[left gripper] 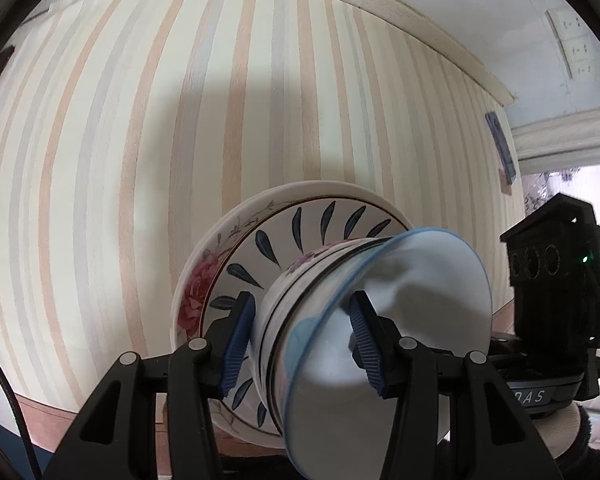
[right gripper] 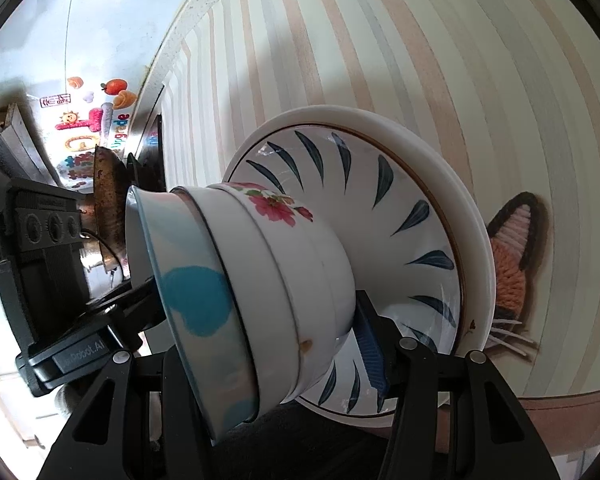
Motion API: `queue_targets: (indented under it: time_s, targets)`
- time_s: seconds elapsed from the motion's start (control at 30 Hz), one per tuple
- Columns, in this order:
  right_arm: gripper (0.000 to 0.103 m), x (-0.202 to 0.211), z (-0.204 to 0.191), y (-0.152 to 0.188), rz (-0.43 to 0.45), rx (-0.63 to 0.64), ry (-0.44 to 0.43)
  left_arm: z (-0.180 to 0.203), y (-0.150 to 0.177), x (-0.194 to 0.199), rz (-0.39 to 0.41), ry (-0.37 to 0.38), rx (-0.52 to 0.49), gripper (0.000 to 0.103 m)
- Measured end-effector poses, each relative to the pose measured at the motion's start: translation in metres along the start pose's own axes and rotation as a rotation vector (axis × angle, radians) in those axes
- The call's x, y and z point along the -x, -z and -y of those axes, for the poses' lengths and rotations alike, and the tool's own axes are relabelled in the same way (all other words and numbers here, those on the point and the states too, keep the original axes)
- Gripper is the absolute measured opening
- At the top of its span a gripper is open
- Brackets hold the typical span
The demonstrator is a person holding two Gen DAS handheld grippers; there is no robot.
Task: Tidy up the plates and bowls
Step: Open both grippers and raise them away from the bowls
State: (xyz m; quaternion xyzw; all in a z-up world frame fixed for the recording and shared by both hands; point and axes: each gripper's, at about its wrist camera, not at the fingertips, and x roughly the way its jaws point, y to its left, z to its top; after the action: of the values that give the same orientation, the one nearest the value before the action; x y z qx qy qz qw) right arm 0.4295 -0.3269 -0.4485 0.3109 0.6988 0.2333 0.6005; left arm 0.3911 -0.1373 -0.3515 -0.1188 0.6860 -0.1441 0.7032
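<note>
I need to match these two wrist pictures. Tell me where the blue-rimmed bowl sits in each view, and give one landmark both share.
Left wrist view: the blue-rimmed bowl is lower centre-right, between the left tongs, its opening facing the camera.
Right wrist view: the blue-rimmed bowl is lower left, outermost of the nested bowls, seen side-on.
Shared landmark: the plate with dark blue leaf strokes behind the bowls, against the striped wallpaper.

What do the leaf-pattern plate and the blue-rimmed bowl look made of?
Leaf-pattern plate: looks like glazed ceramic, with a glossy white face, painted blue leaves and bright glints.
Blue-rimmed bowl: probably glazed ceramic too, smooth with a painted blue patch; melamine can't be ruled out.
</note>
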Motion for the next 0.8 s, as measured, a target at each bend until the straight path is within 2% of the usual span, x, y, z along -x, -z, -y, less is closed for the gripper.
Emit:
queue_targets:
  time_s: [0.07,0.13,0.27,0.33,0.4,0.43,0.5,0.53,0.57,0.6,0.8]
  targets:
    - [0.056,-0.001,-0.005,0.002,0.000,0.013,0.026,0.004,0.002,0.004,0.012,-0.048,-0.019,0.048]
    - [0.056,-0.001,-0.009,0.004,0.008,0.034,0.071,0.005,0.005,0.010,0.034,-0.068,-0.031,0.048]
    - [0.059,0.011,-0.017,0.009,0.047,0.061,0.105,0.004,0.014,0.024,0.090,-0.112,-0.055,0.048]
    - [0.066,0.019,-0.024,0.011,0.068,0.083,0.130,0.005,0.019,0.032,0.117,-0.121,-0.068,0.055]
    - [0.080,0.030,-0.033,0.016,0.110,0.110,0.168,0.006,0.023,0.040,0.152,-0.132,-0.069,0.063]
    - [0.082,0.035,-0.038,0.019,0.128,0.127,0.184,0.007,0.027,0.047,0.187,-0.138,-0.074,0.064]
    - [0.089,0.048,-0.048,0.028,0.178,0.151,0.234,0.009,0.032,0.063,0.263,-0.158,-0.085,0.072]
    - [0.091,0.055,-0.054,0.033,0.204,0.167,0.265,0.011,0.034,0.071,0.306,-0.165,-0.096,0.076]
    - [0.091,0.062,-0.060,0.039,0.235,0.187,0.305,0.012,0.036,0.078,0.337,-0.167,-0.099,0.087]
    - [0.092,0.069,-0.067,0.046,0.267,0.205,0.350,0.013,0.038,0.084,0.361,-0.169,-0.100,0.090]
    - [0.095,0.104,-0.097,0.085,0.408,0.261,0.456,0.029,0.056,0.112,0.452,-0.262,-0.128,0.097]
